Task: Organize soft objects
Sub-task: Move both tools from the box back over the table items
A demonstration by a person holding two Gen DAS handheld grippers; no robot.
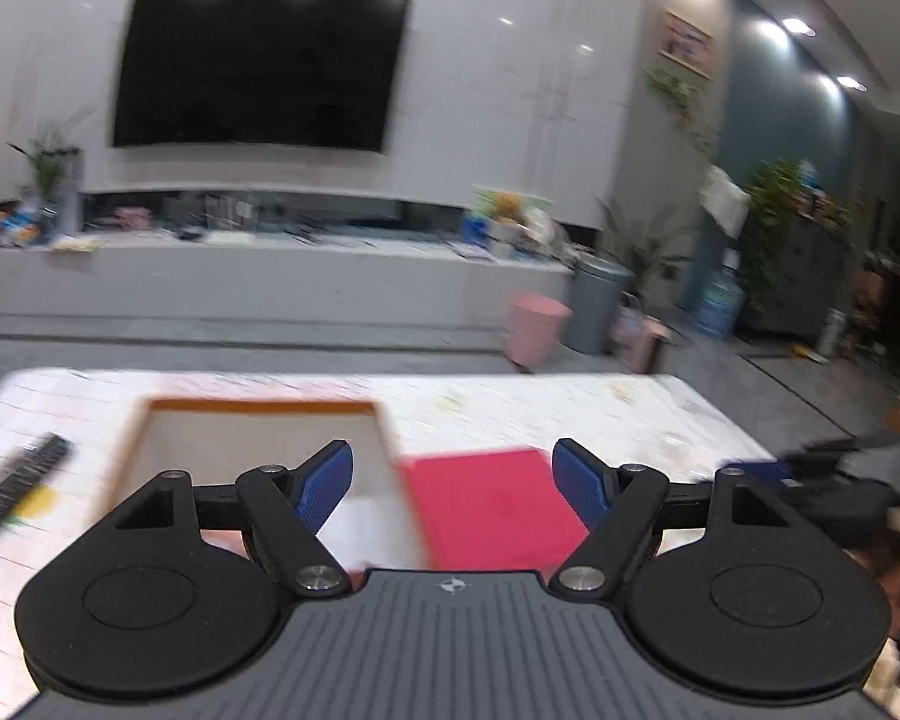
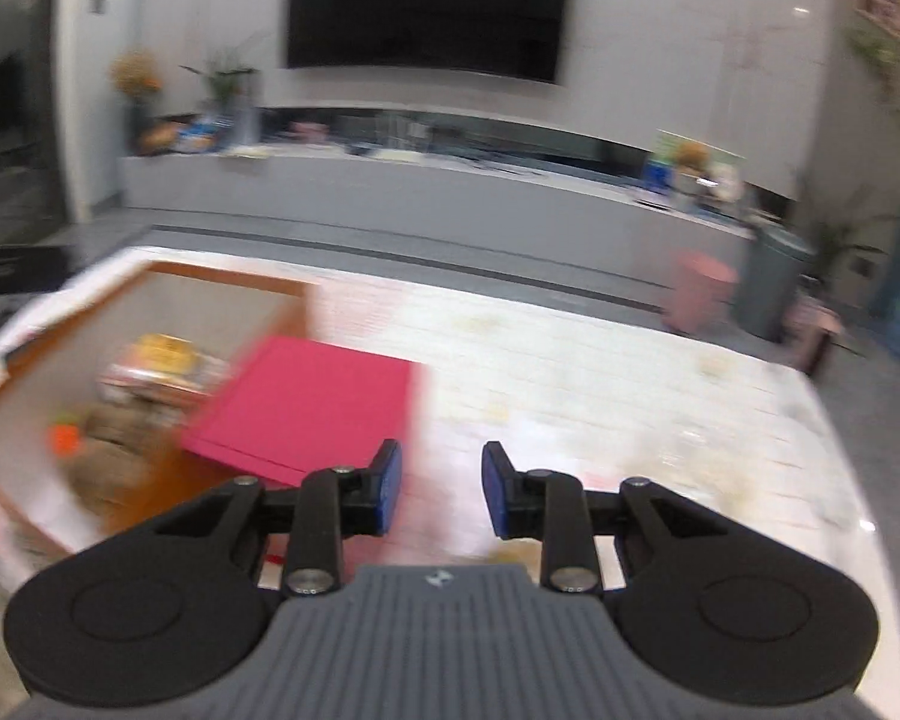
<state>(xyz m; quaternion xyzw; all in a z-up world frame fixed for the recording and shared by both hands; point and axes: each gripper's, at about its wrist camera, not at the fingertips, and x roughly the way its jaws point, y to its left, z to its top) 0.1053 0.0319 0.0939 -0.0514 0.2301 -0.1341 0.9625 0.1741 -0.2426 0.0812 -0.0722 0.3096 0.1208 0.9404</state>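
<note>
A wooden-rimmed storage box (image 2: 222, 285) stands on the white patterned table (image 2: 600, 372); it also shows in the left wrist view (image 1: 258, 405). In the right wrist view it holds a brown plush toy (image 2: 111, 450) with an orange part and a yellow packet (image 2: 162, 354). A flat pink-red item (image 2: 312, 402) lies across the box's right edge, and it shows in the left wrist view (image 1: 492, 510) too. My left gripper (image 1: 453, 474) is open and empty above that item. My right gripper (image 2: 441, 489) is open and empty, just right of it.
A black remote (image 1: 18, 480) lies at the table's left. A dark object (image 1: 834, 474) sits at the table's right edge. Beyond the table are a TV console (image 1: 270, 264), a pink bin (image 1: 537, 324) and a grey bin (image 1: 597, 303). Both views are motion-blurred.
</note>
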